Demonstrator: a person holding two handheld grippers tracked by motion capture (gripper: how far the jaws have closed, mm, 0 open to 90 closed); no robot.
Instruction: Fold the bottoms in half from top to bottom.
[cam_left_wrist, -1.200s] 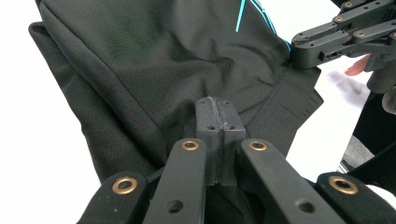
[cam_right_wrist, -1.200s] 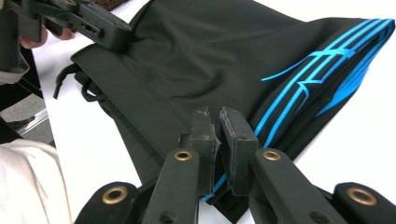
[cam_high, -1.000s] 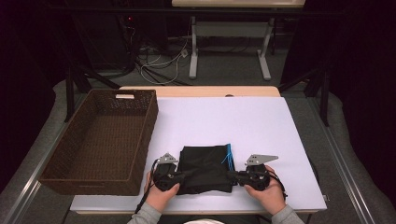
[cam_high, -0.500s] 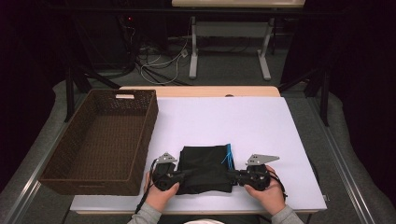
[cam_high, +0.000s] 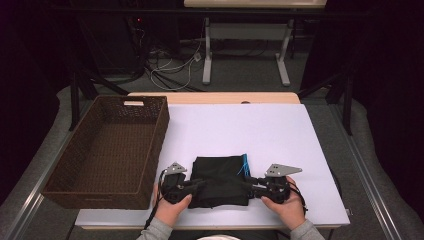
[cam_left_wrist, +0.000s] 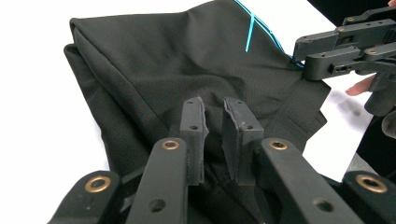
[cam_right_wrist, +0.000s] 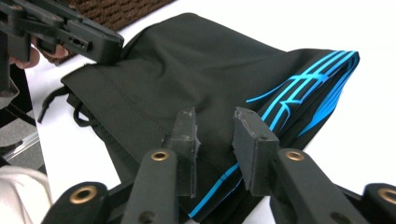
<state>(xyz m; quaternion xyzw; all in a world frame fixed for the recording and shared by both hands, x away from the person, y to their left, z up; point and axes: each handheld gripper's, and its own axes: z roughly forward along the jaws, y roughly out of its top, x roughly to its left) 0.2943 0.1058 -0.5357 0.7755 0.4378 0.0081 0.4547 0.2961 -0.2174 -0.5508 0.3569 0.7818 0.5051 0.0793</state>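
Note:
A folded black garment (cam_high: 220, 180) with bright blue stripes lies on the white table near its front edge. My left gripper (cam_high: 197, 186) is at its left edge and my right gripper (cam_high: 250, 186) at its right edge. In the left gripper view the left gripper (cam_left_wrist: 214, 105) has a narrow gap between its jaws over a fold of the garment (cam_left_wrist: 187, 60). In the right gripper view the right gripper (cam_right_wrist: 215, 116) stands wider apart above the striped garment (cam_right_wrist: 196, 60). Both pairs of jaws have just been opening, and the pads do not press the cloth.
A dark brown wicker basket (cam_high: 160, 135) stands at the table's left, close to my left hand. The white tabletop (cam_high: 250, 125) stretches behind and to the right of the garment. Cables and table legs lie on the floor beyond the far edge.

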